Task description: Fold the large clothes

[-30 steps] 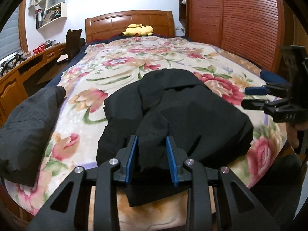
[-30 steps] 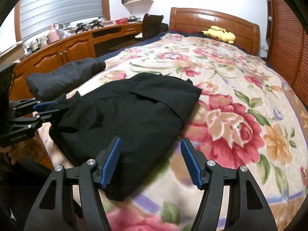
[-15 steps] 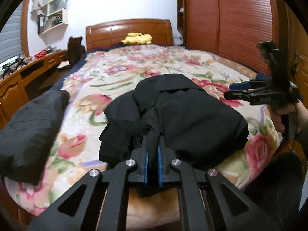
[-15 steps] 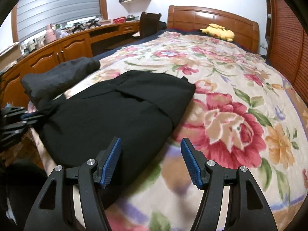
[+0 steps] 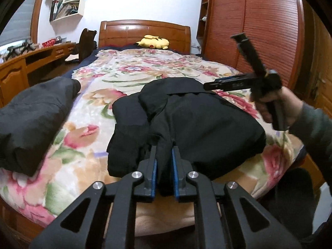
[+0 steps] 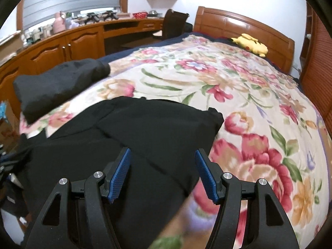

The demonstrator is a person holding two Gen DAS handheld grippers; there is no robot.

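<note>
While the black garment [image 5: 186, 124] lies in a rough bundle at the near end of the bed [image 5: 128, 76], the left tongs [image 5: 164, 164] have a pinch of its near edge between their blue pads. Those jaws stand narrowly apart and are opening at this moment; cloth fills the gap, and the pads appear to touch it on both sides, so the fold seems pinched rather than dropped. The hold on the near hem looks intended to anchor or lift that edge for the next fold.

The right tongs [image 6: 164, 170] stand wide apart and carry nothing. In the right wrist view they hover over the right portion of the garment [image 6: 145, 137], near its right edge where the floral blanket [image 6: 259, 108] begins. In the left wrist view the same tool [image 5: 238, 83] is held above the far right part of the bundle by a hand [image 5: 274, 108]. That placement suggests a reach for a second grip point, so that both edges can be carried together.

A second dark garment [image 5: 31, 116] lies apart on the left side of the bed, seemingly set aside. A yellow plush toy [image 5: 153, 41] rests at the headboard, well clear of the work.

Judgement: folding is part done; the bundle is uneven on its left side.
</note>
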